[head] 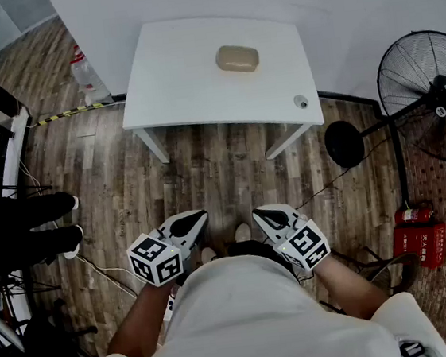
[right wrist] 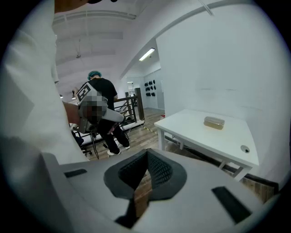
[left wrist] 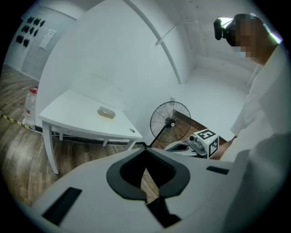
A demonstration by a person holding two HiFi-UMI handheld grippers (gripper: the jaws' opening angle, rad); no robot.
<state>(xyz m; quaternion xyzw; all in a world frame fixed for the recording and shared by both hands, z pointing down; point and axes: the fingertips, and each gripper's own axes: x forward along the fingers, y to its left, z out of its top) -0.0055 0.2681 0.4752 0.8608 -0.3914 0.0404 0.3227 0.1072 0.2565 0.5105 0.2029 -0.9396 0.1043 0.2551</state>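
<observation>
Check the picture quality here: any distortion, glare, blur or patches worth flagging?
Head view: even, soft light, sharp; the white table nearly blows out. Left gripper view: strong fisheye bending, dark corners, mosaic patch upper right. Right gripper view: same fisheye and vignette, mosaic patch mid-left.

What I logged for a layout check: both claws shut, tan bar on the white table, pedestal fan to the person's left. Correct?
No: the head view shows the pedestal fan to the person's right. The left claw and right claw are shut, and the tan bar is on the white table.
</observation>
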